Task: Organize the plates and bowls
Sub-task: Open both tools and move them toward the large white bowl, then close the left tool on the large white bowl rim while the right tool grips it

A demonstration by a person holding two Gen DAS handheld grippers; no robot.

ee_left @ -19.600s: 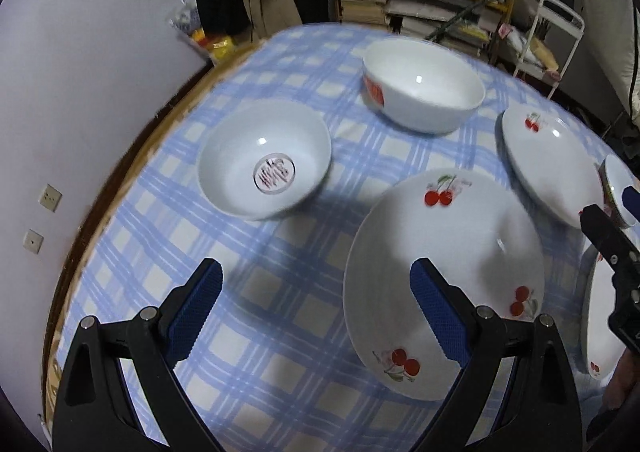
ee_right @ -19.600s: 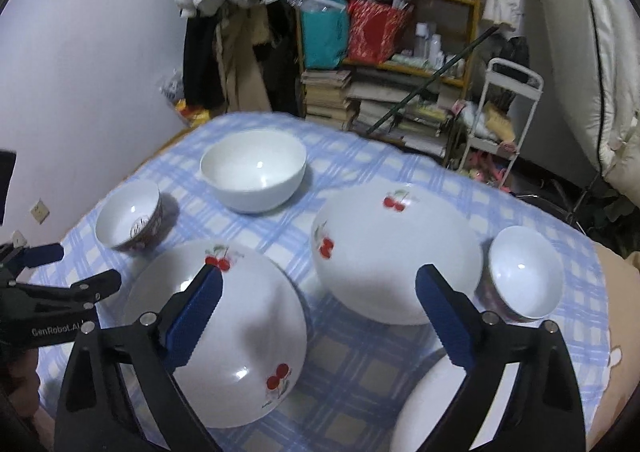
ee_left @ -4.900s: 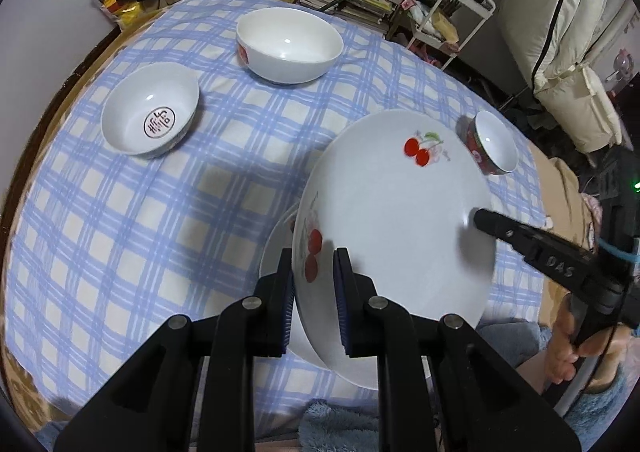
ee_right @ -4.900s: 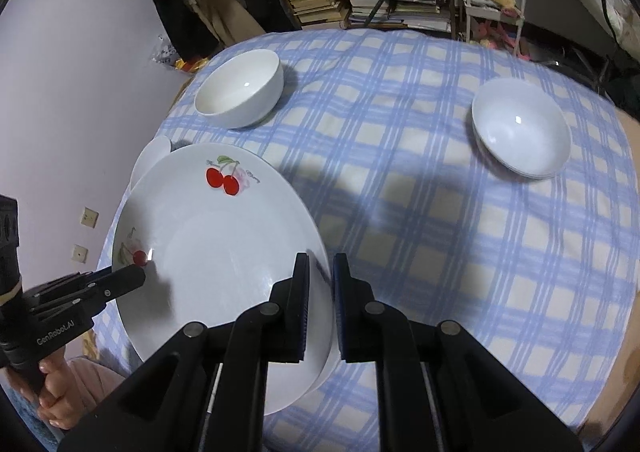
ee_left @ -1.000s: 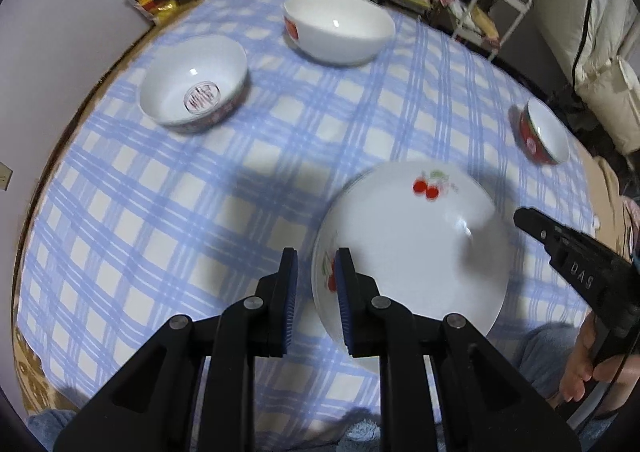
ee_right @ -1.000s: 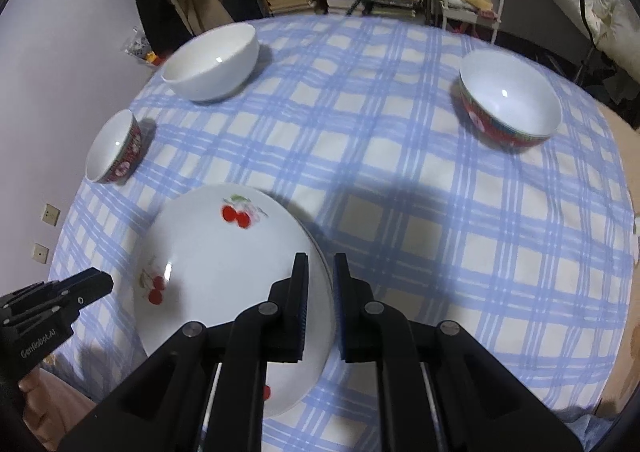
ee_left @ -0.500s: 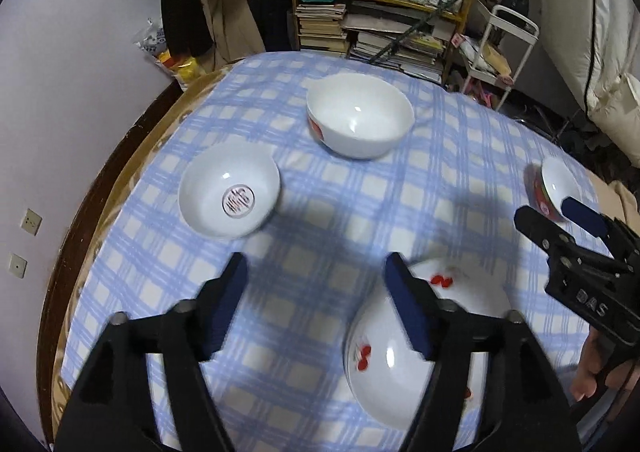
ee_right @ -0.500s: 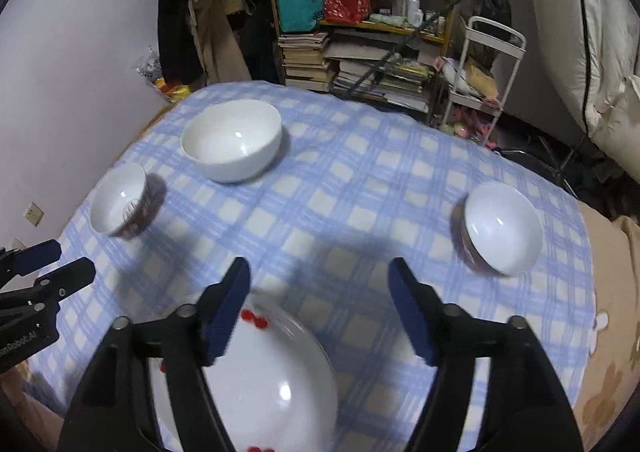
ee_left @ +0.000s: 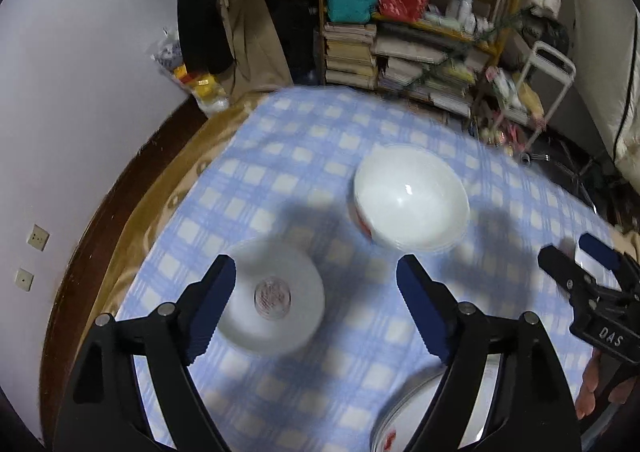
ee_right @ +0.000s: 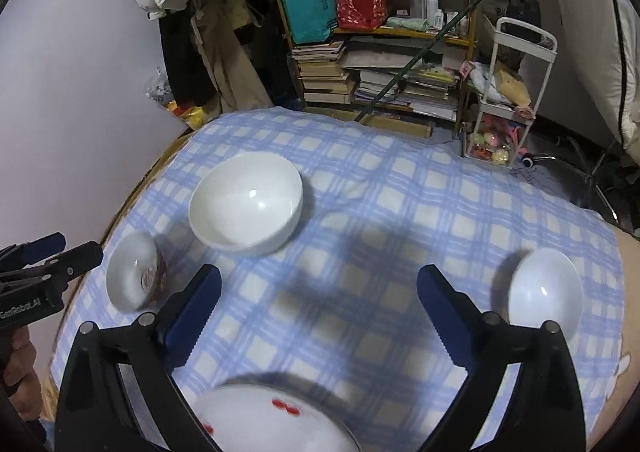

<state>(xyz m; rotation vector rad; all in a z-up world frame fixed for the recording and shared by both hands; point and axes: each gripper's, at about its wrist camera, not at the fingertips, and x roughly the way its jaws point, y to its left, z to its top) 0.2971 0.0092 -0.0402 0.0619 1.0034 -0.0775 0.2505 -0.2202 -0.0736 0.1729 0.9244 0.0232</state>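
below the opening, empty right gripper [ee_right: 318, 312], cherry plates [ee_right: 276, 420] on the cloth

Black gripper frames [ee_left: 316, 316] with silver screws, blue ridged pads [ee_right: 192, 304], white "DAS" and "GenRobot.AI" lettering.

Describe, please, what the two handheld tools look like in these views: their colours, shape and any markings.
Both are black two-finger tools with Y-shaped linkage arms, silver pivot bolts and dark blue ribbed pads. The left tool reads "GenRobot.AI" on its body in the right wrist view; the right tool reads "DAS" in the left wrist view. Bare fingers show beneath each; no sleeve is visible.
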